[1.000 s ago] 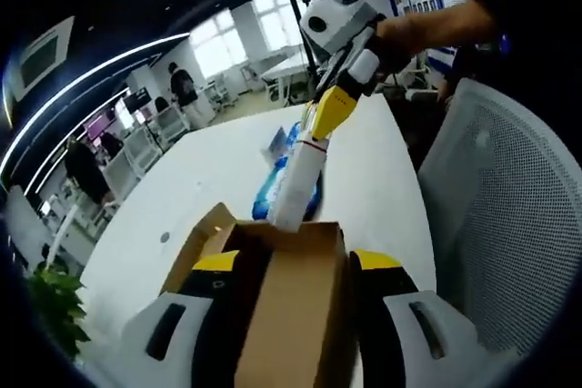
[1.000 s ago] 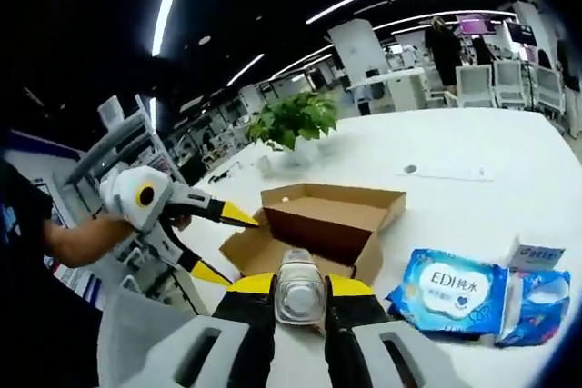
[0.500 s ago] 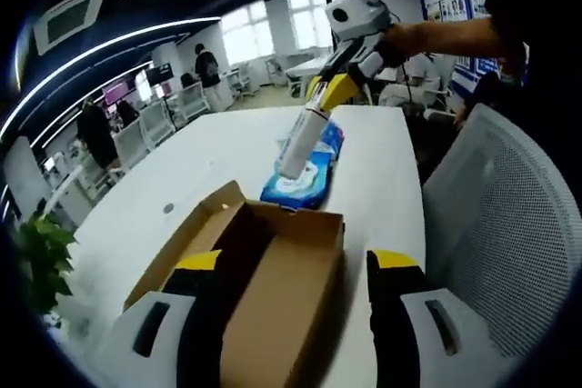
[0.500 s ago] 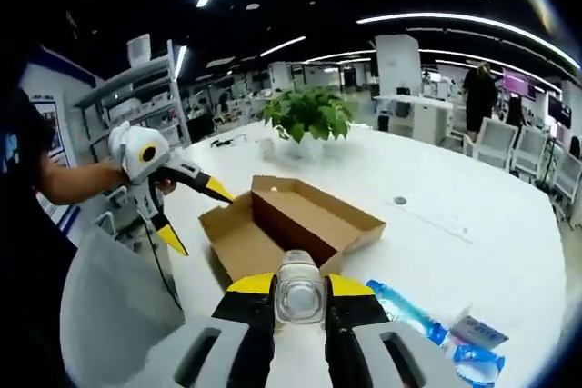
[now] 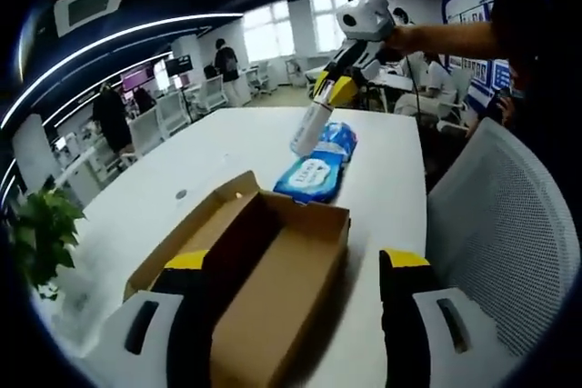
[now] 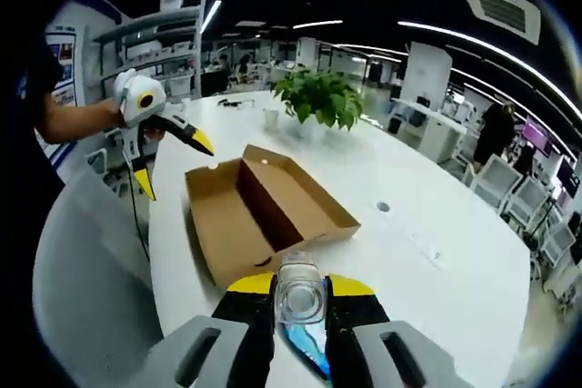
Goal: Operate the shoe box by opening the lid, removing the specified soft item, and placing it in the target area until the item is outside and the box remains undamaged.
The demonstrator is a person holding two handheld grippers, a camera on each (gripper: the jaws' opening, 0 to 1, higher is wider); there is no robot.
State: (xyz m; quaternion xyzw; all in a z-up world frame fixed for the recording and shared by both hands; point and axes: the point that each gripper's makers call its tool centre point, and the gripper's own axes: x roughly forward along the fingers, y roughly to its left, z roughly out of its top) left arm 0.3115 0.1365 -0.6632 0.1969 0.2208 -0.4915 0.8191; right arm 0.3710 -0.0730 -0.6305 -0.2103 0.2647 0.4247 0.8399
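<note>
The open cardboard shoe box (image 5: 273, 261) lies on the white table (image 5: 227, 147), its lid flap folded out to the side. My left gripper (image 5: 297, 261) stands open, jaws wide apart, just short of the box's near end. In the right gripper view, the left gripper (image 6: 175, 170) hangs open beside the box (image 6: 264, 211) without touching it. My right gripper (image 6: 300, 283) is shut on a white bottle (image 6: 300, 302). In the left gripper view, the right gripper (image 5: 329, 95) holds the bottle (image 5: 306, 134) tilted above blue wipe packs (image 5: 314, 174) beyond the box.
A grey mesh chair (image 5: 509, 224) stands close at the table's edge, and its back (image 6: 82, 288) also appears in the right gripper view. A potted plant (image 6: 318, 97) sits on the table past the box. Office chairs, desks and people are far behind.
My right gripper has carried the bottle up and away from the box, out over the blue packs. My left gripper has drawn back a little from the box.
</note>
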